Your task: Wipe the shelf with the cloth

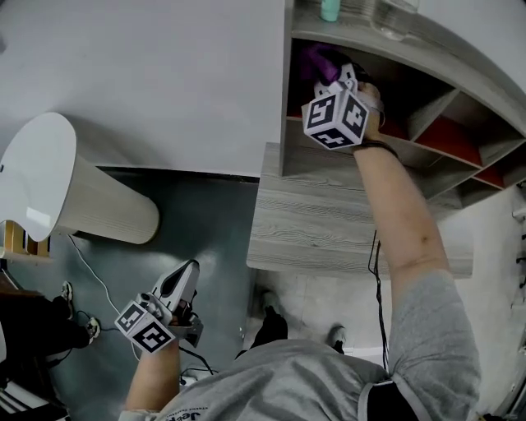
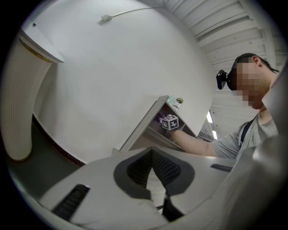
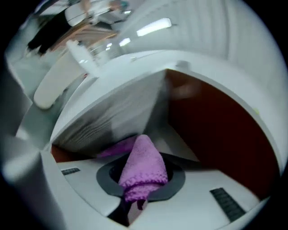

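Our right gripper (image 3: 143, 175) clamps the purple cloth (image 3: 144, 155) inside the shelf (image 1: 436, 51); our left gripper (image 2: 153, 155) hangs low, jaws together.

Shelf (image 1: 427, 49): upper right, against the wall, divided into compartments side by side.
Ledge (image 1: 329, 222): before and below the shelf.
Right gripper (image 1: 341, 76): reaches from the front into the shelf's leftmost compartment, under the top board.
Cloth (image 3: 143, 168): pinched between the right gripper's jaws, inside that compartment.
Left gripper (image 1: 187, 275): low at left, over the floor, well apart from the shelf.
Bottle (image 1: 329, 8): on the shelf's top board, near its left end.
Container (image 1: 393, 18): on the top board, right of the bottle.
Curved stand (image 1: 49, 177): far left, by the wall.
Cable (image 1: 90, 271): on the floor, between the curved stand and the left gripper.
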